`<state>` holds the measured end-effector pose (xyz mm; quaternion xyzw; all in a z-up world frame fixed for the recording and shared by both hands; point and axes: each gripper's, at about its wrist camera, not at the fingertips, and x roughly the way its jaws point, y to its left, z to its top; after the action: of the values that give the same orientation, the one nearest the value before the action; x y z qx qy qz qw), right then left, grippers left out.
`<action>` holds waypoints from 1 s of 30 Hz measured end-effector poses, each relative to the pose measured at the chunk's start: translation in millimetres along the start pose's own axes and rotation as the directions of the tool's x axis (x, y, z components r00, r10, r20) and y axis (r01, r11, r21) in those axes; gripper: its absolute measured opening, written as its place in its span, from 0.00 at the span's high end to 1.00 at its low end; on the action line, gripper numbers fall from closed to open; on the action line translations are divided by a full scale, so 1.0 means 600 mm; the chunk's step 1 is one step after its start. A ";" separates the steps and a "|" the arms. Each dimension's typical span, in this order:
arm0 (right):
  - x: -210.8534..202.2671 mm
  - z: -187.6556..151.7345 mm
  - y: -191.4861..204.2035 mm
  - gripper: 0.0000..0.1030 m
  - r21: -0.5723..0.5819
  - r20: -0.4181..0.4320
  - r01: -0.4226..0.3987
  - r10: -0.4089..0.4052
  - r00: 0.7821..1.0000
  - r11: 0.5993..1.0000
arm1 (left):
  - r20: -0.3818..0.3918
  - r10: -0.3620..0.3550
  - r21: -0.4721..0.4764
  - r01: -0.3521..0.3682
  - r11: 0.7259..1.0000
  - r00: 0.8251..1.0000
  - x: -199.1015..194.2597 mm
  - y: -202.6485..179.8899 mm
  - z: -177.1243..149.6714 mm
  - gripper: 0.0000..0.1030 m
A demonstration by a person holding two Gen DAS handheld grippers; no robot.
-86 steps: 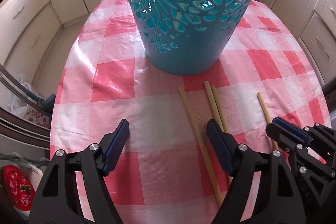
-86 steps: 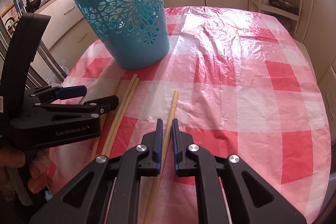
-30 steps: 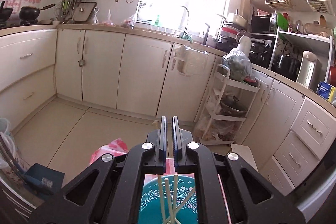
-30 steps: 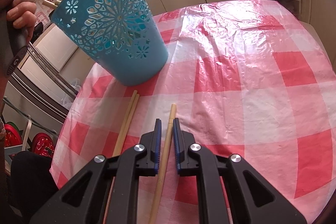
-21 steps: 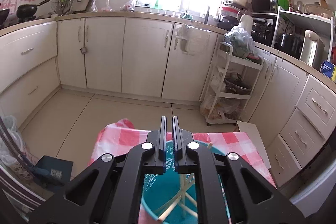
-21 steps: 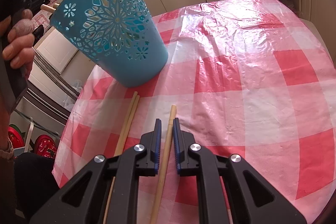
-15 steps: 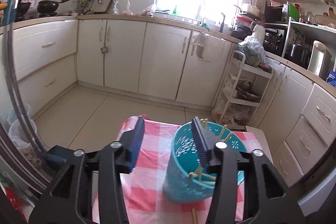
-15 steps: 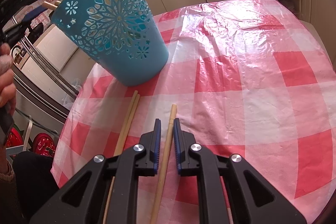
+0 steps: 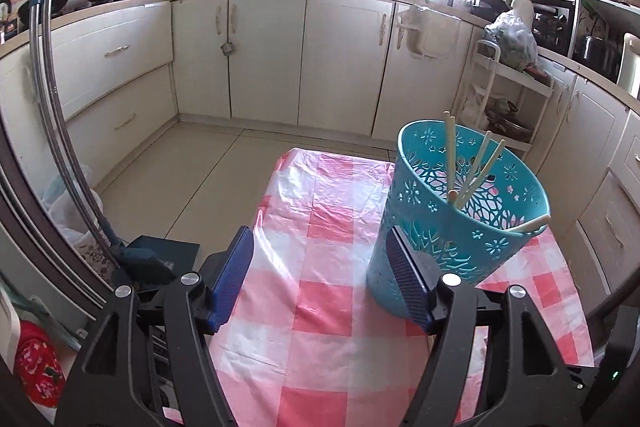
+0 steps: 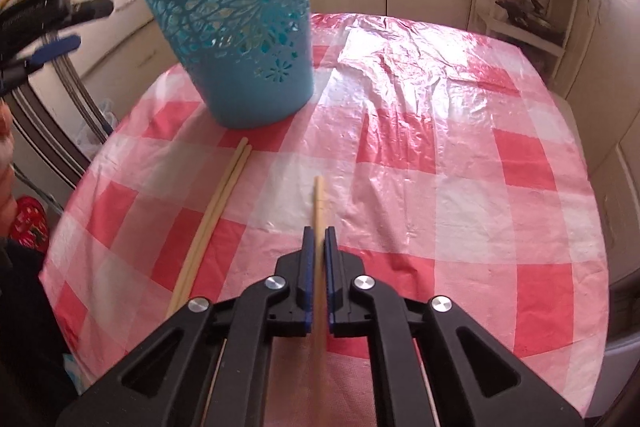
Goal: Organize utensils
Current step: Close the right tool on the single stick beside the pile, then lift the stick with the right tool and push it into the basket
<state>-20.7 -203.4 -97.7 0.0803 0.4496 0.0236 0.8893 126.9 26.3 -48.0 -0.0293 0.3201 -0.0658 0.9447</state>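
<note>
A teal cut-out basket (image 9: pixel 460 227) stands on the red-and-white checked tablecloth (image 9: pixel 320 307) and holds several wooden chopsticks (image 9: pixel 452 163). My left gripper (image 9: pixel 320 279) is open and empty, raised to the left of the basket. In the right wrist view the basket (image 10: pixel 236 43) is at the back left. My right gripper (image 10: pixel 319 255) is shut on one chopstick (image 10: pixel 319 203) and holds it a little above the cloth. Two more chopsticks (image 10: pixel 216 211) lie side by side on the cloth, left of it. The left gripper (image 10: pixel 48 23) shows at the far left.
Cream kitchen cabinets (image 9: pixel 280 55) ring the room. A white trolley rack (image 9: pixel 508 99) stands behind the table. A metal rail (image 9: pixel 60 107) and bags lie at the left. The table edge (image 10: pixel 600 267) curves off at the right.
My left gripper dropped its chopstick into the basket, opened, and pulled back up and left. My right gripper has lifted its chopstick off the cloth and moved forward.
</note>
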 end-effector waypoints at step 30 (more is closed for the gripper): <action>-0.056 0.319 0.085 0.94 0.075 0.562 -0.101 0.041 0.826 0.992 | -0.038 0.022 -0.064 -0.024 0.998 0.999 0.016 0.009 0.009 0.28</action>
<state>114.8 -180.1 49.3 0.1455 0.1670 0.0092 0.9751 138.1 30.5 -49.8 -0.0548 0.3400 -0.0451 0.9377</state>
